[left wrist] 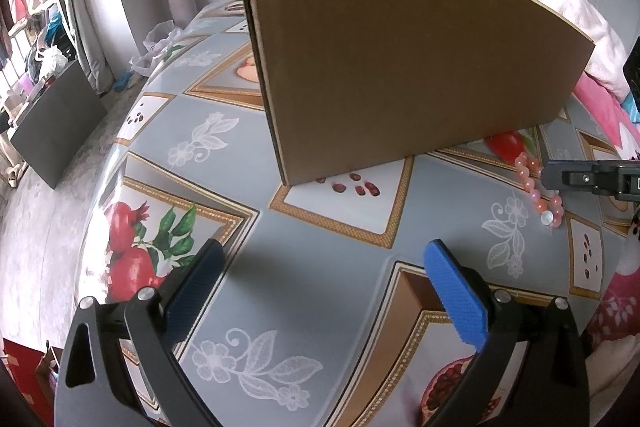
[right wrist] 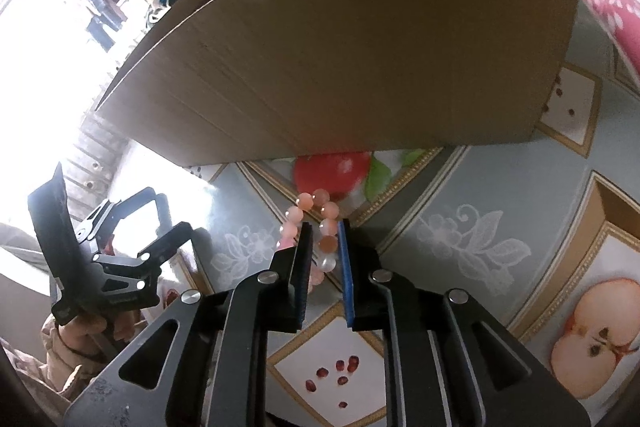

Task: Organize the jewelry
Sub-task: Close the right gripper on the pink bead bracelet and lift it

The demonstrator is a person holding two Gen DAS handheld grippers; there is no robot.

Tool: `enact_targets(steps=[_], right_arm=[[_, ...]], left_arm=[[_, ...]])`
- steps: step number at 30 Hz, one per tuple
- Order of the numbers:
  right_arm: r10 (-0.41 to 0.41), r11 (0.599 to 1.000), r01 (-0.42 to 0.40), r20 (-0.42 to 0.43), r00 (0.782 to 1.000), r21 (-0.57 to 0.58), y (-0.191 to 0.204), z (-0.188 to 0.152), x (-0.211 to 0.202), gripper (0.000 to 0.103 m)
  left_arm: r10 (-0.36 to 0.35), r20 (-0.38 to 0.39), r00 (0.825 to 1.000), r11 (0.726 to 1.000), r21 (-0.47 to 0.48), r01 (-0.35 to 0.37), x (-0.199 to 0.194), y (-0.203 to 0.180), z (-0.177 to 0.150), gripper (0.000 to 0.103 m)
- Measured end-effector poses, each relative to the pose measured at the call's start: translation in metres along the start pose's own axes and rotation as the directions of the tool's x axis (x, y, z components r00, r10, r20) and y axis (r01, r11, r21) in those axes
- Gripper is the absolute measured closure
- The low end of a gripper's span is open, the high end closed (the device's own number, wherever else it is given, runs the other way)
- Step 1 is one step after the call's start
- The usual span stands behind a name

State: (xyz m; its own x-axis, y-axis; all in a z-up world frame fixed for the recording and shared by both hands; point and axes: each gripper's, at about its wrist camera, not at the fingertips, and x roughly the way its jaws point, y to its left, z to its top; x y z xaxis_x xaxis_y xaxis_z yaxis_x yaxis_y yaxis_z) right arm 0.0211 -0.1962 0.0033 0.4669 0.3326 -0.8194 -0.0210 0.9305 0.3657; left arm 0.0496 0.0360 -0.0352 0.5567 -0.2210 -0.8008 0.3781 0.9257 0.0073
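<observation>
Plain brown cardboard box (left wrist: 416, 67) on grey-blue tablecloth (left wrist: 320, 235) printed with red pomegranates, white flowers (gold-bordered squares); pink-orange bead bracelet (right wrist: 326, 227) between blue-padded black gripper fingers (right wrist: 346, 267).

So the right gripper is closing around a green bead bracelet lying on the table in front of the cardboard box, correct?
Not quite: the bead bracelet is pink, as the right wrist view shows. The right gripper does straddle it on the table, before the cardboard box.

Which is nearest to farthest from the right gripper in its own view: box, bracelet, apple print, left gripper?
From the right gripper:
1. Bracelet, one side between its fingers.
2. Box, straight ahead.
3. Left gripper at left and apple print at right: too close to call.
</observation>
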Motion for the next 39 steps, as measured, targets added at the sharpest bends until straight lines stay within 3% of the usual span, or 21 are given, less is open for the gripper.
enact_targets(steps=[19,39], right_arm=[[0.085,0.993,-0.091,-0.073,0.994,-0.075,0.003,0.010,0.005,0.080],[0.052,0.981,-0.079,-0.152,0.987,-0.177,0.022,0.006,0.012,0.079]], left_arm=[[-0.019,0.006,1.000,0.999,0.029,0.018,0.001,0.000,0.005,0.004],[-0.027,0.001,1.000,0.999,0.040,0.027,0.005,0.002,0.006,0.004]])
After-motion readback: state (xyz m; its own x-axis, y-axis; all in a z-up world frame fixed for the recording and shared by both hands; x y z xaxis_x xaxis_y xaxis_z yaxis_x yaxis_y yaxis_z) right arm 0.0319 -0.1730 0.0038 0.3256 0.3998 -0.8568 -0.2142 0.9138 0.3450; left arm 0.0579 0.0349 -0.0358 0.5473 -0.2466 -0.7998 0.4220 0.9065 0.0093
